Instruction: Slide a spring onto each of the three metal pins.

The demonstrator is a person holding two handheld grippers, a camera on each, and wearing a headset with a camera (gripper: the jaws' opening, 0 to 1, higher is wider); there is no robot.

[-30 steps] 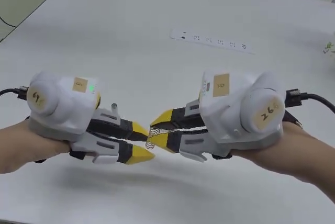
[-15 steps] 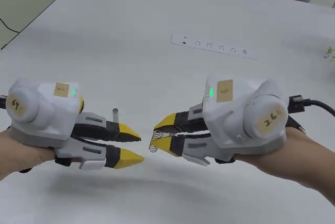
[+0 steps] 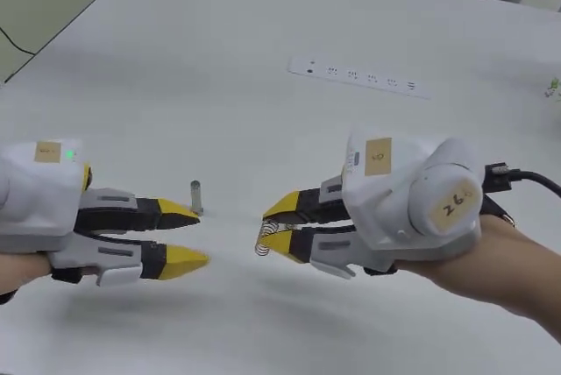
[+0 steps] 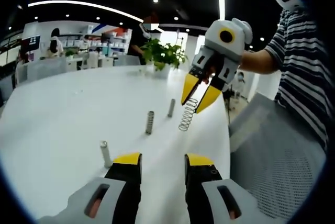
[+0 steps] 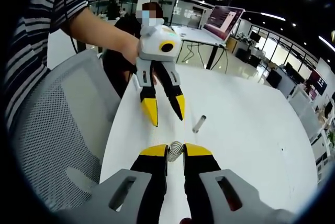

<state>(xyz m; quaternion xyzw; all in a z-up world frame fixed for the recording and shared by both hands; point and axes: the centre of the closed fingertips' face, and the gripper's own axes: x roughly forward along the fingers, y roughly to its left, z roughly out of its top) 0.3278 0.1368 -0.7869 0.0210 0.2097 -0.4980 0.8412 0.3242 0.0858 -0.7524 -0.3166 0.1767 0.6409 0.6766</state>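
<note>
Three pins [image 4: 105, 153] upright toward the table's [image 3: 263, 42] near edge; one spring [image 3: 263, 243] pinched by right gripper [image 3: 266, 229], sticker "26"; left gripper [image 3: 202, 237] spread

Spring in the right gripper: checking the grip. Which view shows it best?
The left gripper view: the spring hangs side-on, full length, from the tips of the right gripper. The right gripper view shows it end-on between the jaws; the head view, a few coils at the tips.
</note>
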